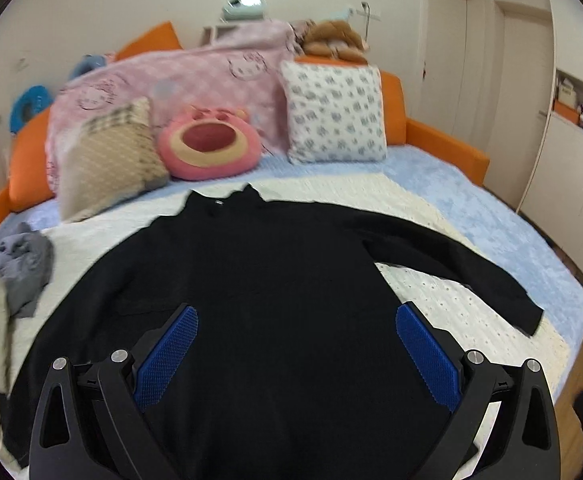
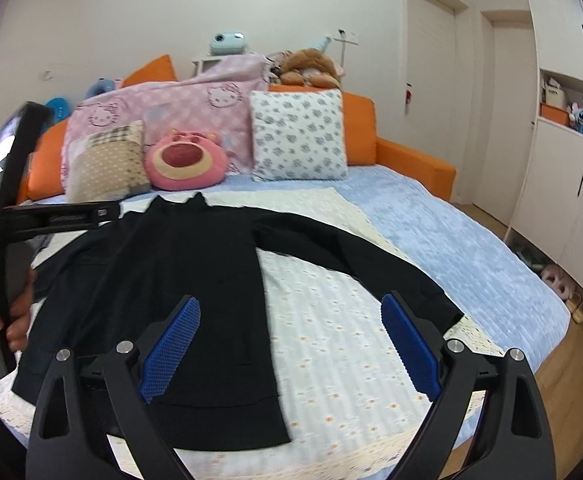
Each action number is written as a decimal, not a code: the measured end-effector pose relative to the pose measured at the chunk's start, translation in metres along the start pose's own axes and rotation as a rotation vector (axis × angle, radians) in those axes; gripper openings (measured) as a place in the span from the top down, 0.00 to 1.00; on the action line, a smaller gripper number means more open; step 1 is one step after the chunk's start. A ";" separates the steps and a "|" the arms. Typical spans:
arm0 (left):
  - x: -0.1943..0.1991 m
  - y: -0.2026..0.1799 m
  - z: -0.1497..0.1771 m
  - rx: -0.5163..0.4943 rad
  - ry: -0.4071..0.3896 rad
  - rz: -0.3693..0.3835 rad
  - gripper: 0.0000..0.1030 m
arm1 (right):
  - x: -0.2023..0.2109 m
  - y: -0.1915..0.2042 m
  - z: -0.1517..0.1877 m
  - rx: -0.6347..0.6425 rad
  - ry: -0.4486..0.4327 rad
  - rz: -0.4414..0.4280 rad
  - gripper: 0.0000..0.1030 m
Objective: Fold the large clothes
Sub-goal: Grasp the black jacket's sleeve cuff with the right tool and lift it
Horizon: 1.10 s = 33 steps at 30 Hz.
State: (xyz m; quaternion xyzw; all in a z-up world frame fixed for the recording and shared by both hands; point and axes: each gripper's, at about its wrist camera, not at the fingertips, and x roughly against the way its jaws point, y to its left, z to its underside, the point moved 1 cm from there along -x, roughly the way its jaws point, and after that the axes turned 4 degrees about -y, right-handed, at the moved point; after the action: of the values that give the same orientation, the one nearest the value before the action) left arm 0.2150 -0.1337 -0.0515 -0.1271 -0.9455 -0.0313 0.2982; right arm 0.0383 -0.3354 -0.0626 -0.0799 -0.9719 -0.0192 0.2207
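both jaws gape wide, gripping nothing: the left gripper (image 1: 296, 350) and right gripper (image 2: 290, 342) hover over a black sweater (image 2: 179, 280) spread flat on a cream blanket (image 2: 331, 340). beyond the sweater, a pink bear cushion (image 2: 185, 160); no legible writing.

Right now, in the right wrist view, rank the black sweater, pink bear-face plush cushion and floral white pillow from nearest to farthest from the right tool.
1. Black sweater, below the right tool, left.
2. Pink bear-face plush cushion, behind, left.
3. Floral white pillow, rearmost, against the orange backrest.
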 end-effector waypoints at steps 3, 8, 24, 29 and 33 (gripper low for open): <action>-0.053 -0.030 -0.007 -0.036 0.068 -0.018 0.02 | -0.018 -0.021 0.006 0.006 0.038 0.016 0.11; -0.141 -0.066 -0.006 -0.062 0.207 -0.020 0.02 | -0.047 -0.061 0.015 -0.025 0.086 0.011 0.12; -0.298 -0.104 -0.033 0.126 0.285 -0.035 0.02 | -0.165 -0.195 0.049 -0.063 0.270 0.013 0.12; -0.327 -0.100 -0.015 0.183 0.349 -0.043 0.02 | -0.196 -0.213 0.064 -0.117 0.357 0.036 0.12; -0.327 -0.114 -0.006 0.091 0.299 -0.091 0.02 | -0.206 -0.216 0.068 -0.114 0.375 0.050 0.12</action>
State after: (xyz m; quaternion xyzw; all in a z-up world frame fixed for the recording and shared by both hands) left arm 0.4465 -0.3173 -0.2317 -0.0644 -0.8959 -0.0204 0.4392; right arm 0.1570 -0.5742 -0.2133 -0.1113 -0.9088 -0.0833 0.3934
